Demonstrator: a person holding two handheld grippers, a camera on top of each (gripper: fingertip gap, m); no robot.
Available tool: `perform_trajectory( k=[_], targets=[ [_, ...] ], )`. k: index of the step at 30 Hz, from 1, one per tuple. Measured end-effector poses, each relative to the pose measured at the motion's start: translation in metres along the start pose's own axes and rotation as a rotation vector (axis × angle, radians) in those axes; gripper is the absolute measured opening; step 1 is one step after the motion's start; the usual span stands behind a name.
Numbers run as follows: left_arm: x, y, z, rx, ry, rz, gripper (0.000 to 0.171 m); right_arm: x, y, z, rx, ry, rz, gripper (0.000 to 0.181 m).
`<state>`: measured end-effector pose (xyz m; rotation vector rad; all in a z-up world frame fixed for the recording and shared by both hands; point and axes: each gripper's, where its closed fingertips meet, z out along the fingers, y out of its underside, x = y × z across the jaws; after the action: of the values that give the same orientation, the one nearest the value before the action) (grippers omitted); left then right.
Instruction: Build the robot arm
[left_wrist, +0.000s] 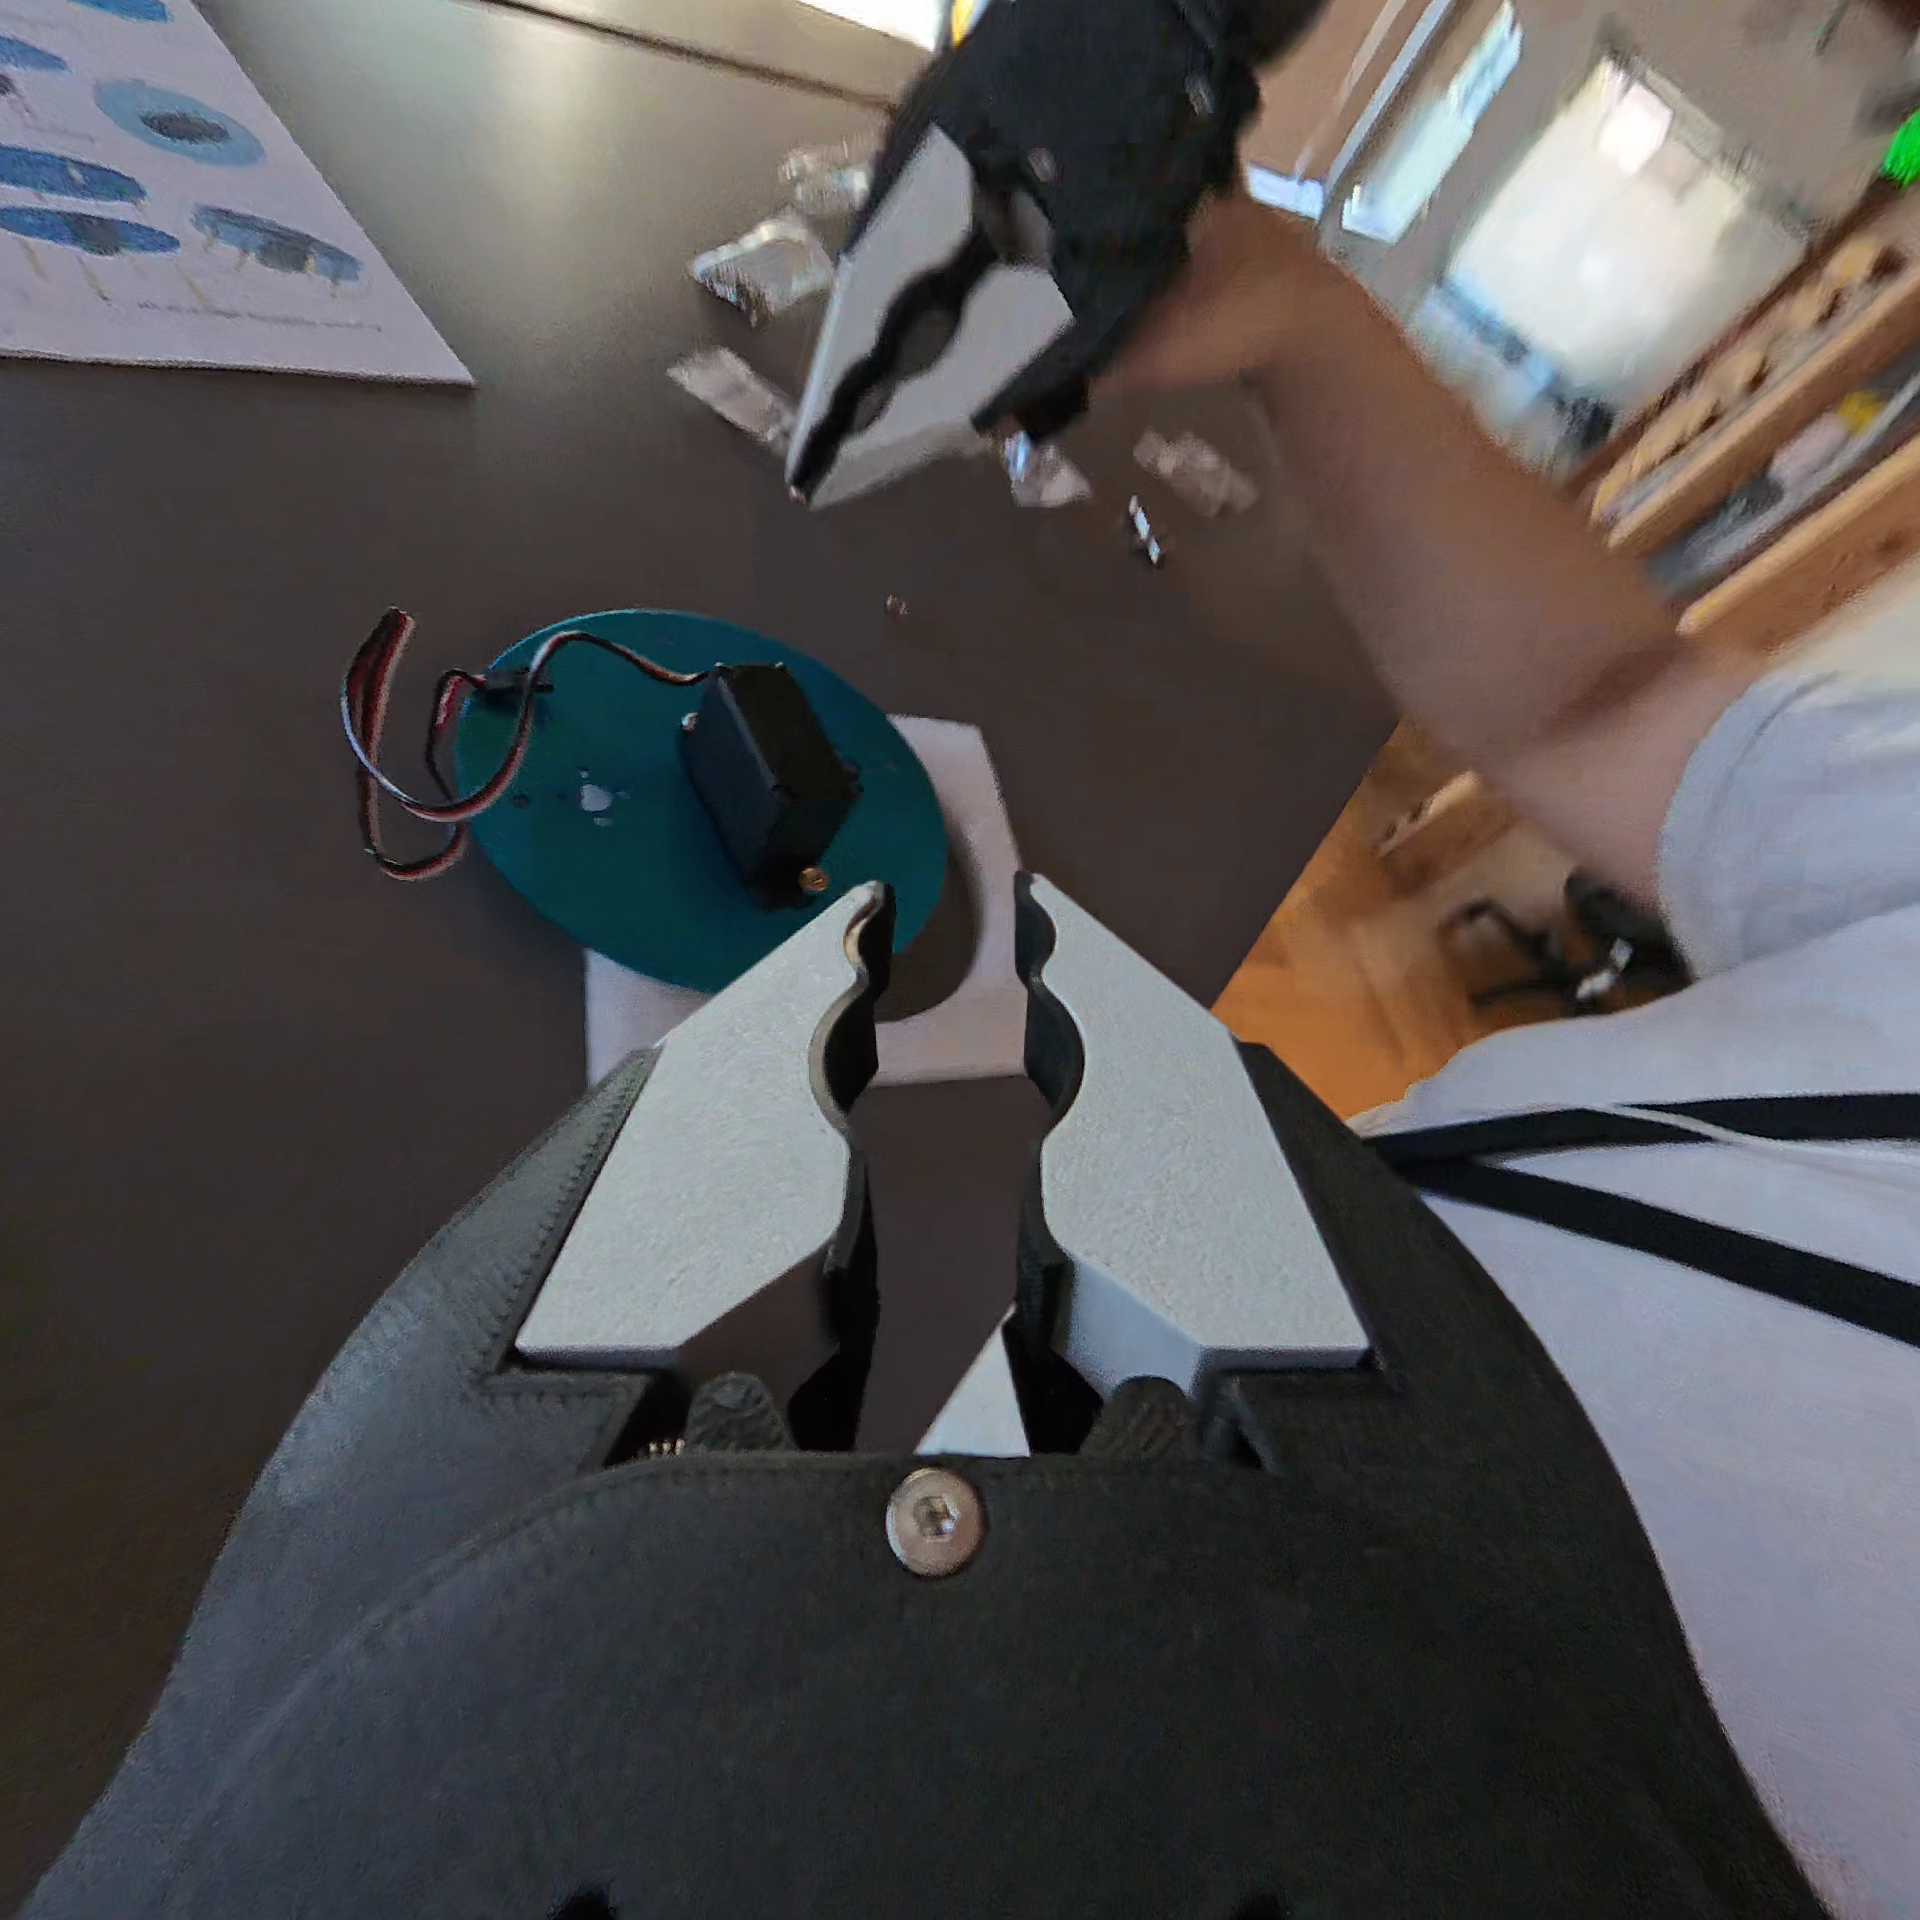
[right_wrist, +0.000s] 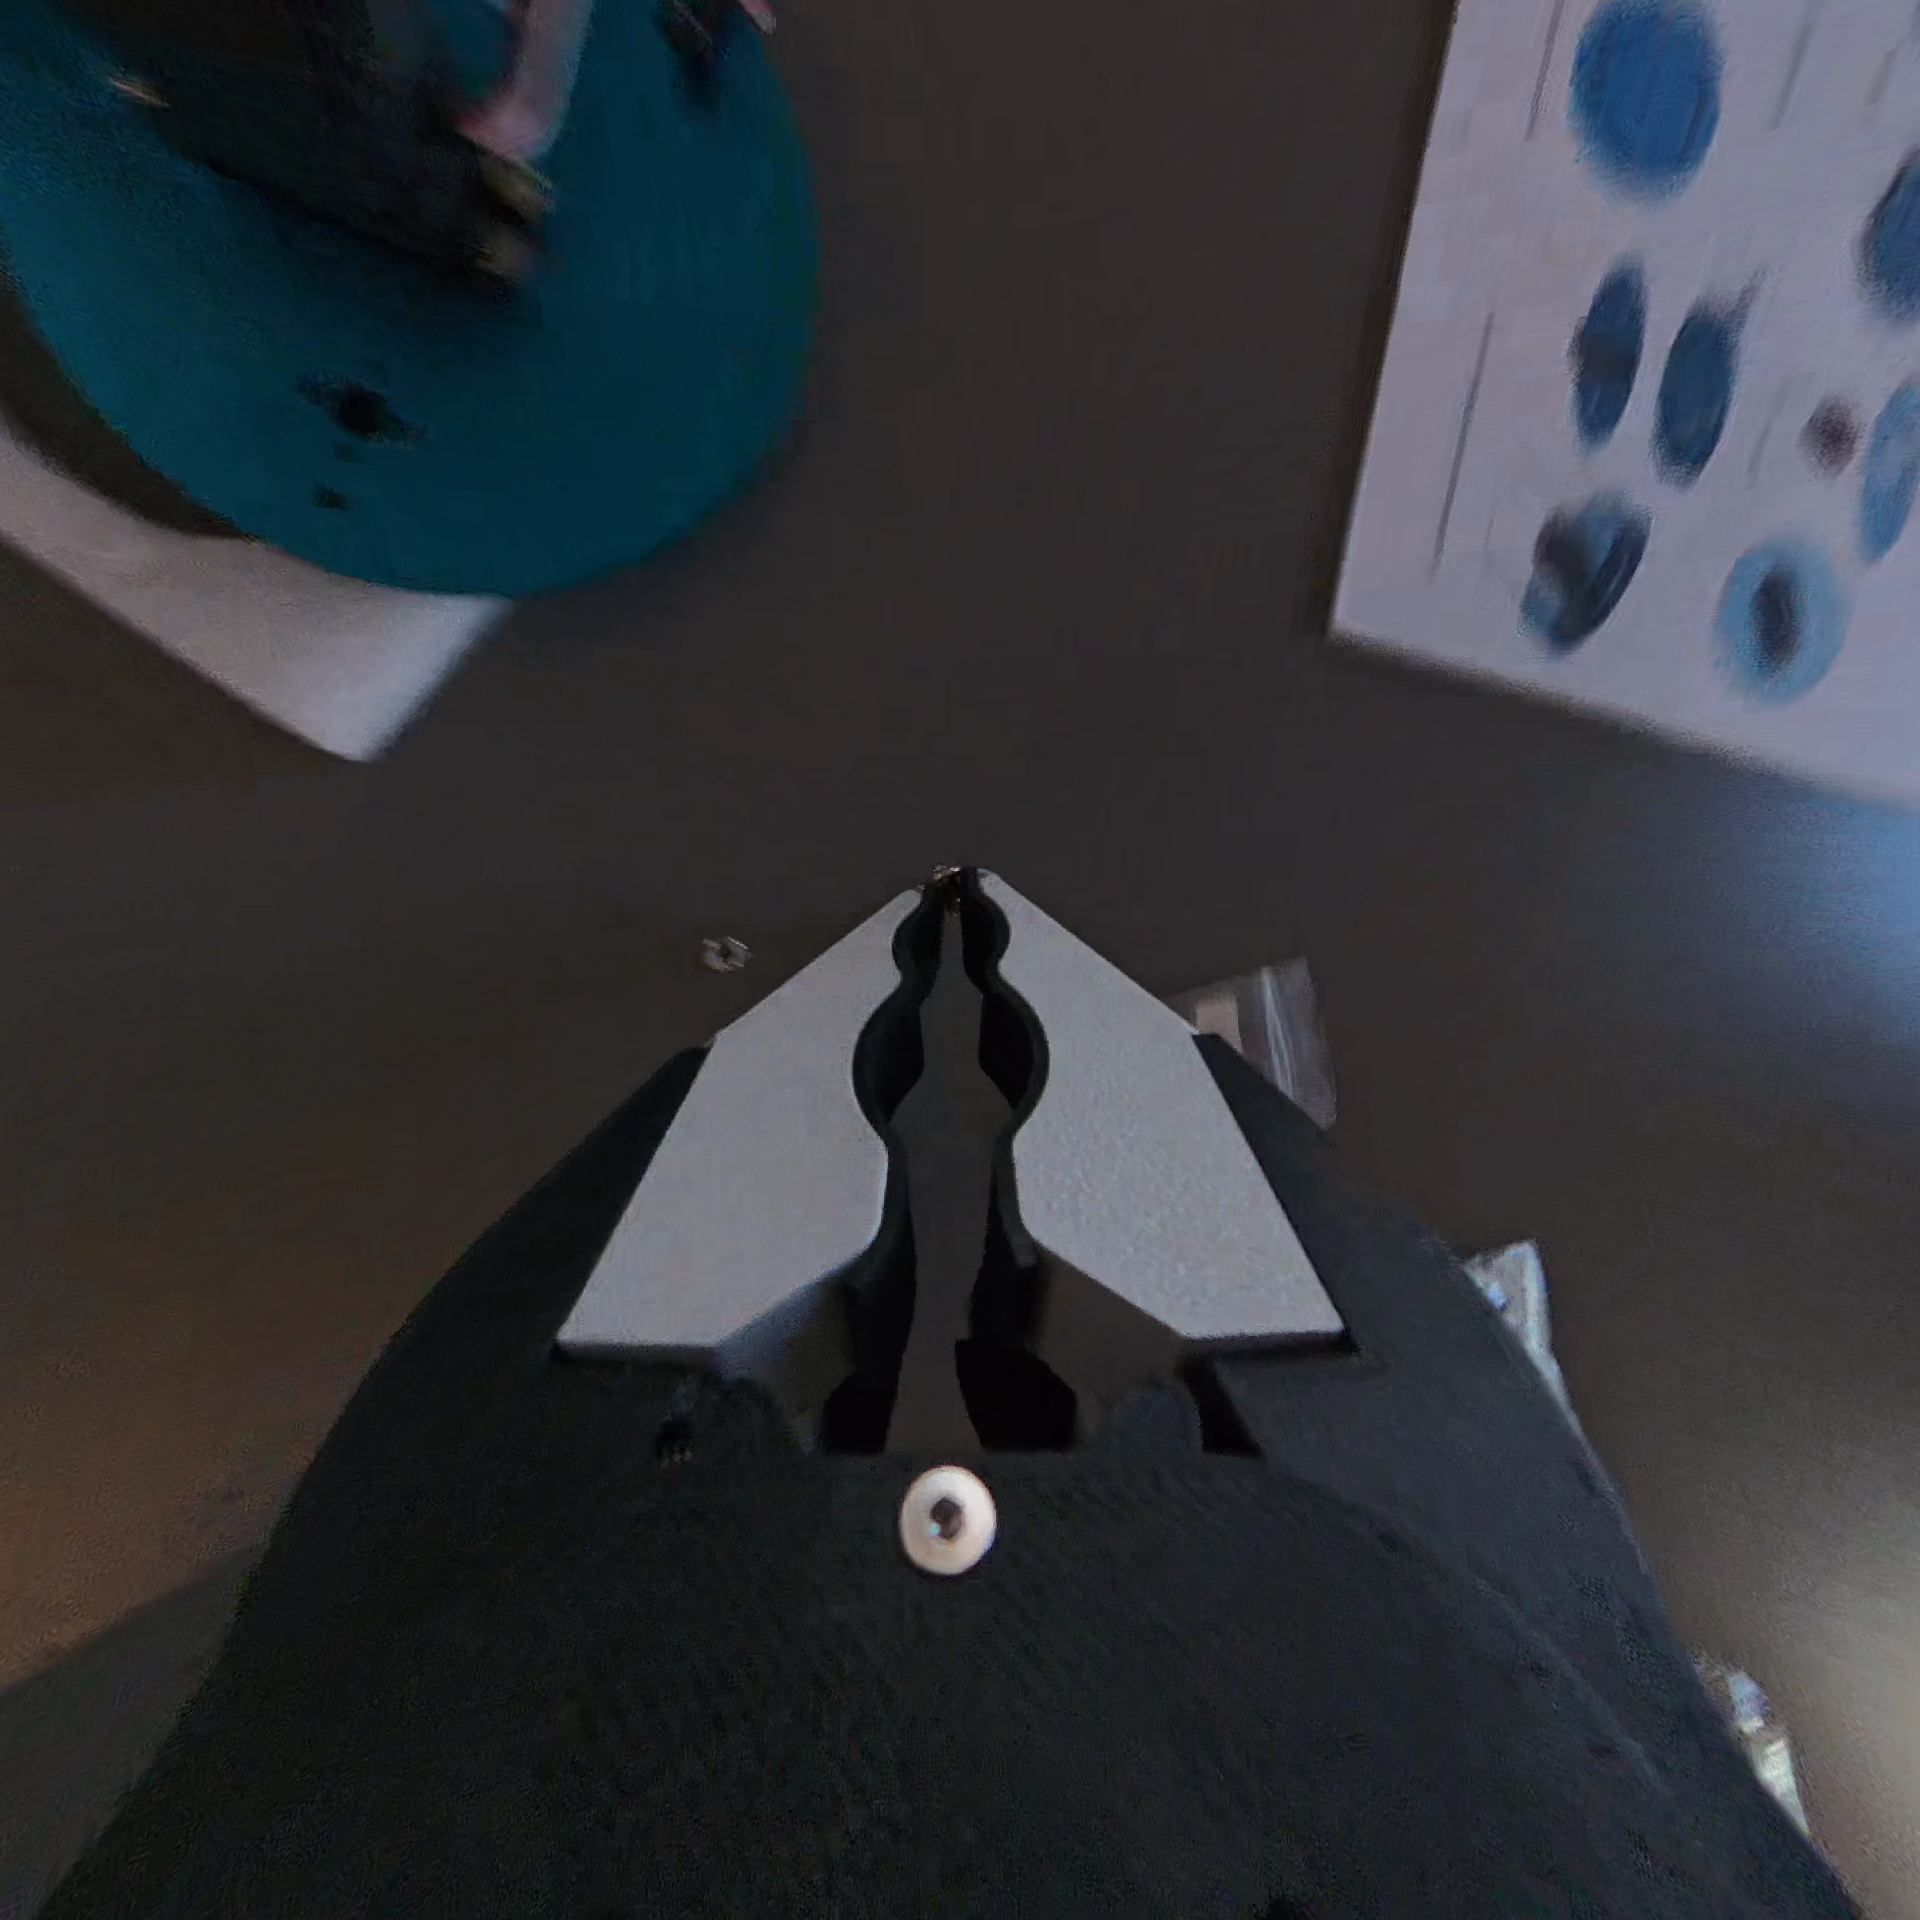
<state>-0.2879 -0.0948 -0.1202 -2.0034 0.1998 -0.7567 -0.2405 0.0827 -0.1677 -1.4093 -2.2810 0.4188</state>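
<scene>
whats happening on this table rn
A person holds a pair of tongs in each hand over a dark table. The right tongs are shut on a tiny metal part, above the table. The left tongs are open and empty, near a teal disc carrying a black servo with loose wires. The disc sits on a white block. Small clear bags and a printed sheet lie nearby.

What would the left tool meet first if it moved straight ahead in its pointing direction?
Probably the white pad under the teal disc, seen in the gap of the open left tool. The disc edge and black servo lie slightly left of that line; depth is unclear.
</scene>
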Motion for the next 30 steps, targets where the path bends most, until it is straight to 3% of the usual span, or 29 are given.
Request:
perform_trajectory(
  k=[4, 8, 11, 14, 19, 30],
  targets=[
    [0.012, -0.008, -0.006, 0.163, -0.033, -0.153, 0.025, -0.044, -0.054, -0.036, 0.28, 0.219, -0.328, 0.002],
    [0.034, -0.024, 0.001, 0.309, 0.046, -0.228, 0.025, -0.103, -0.095, -0.054, 0.511, 0.318, -0.564, 0.002],
    [0.05, -0.033, 0.01, 0.316, 0.097, -0.137, 0.024, -0.121, -0.108, -0.055, 0.591, 0.299, -0.584, 0.001],
    [0.044, -0.031, 0.016, 0.26, -0.014, 0.021, 0.024, -0.123, -0.116, -0.06, 0.65, 0.242, -0.488, 0.001],
    [0.041, -0.033, 0.024, 0.231, -0.045, 0.093, 0.023, -0.126, -0.125, -0.062, 0.656, 0.269, -0.497, 0.001],
    [0.019, -0.045, 0.011, 0.198, 0.228, 0.015, 0.009, -0.108, -0.148, -0.045, 0.571, 0.471, -0.446, 0.001]
  ],
)
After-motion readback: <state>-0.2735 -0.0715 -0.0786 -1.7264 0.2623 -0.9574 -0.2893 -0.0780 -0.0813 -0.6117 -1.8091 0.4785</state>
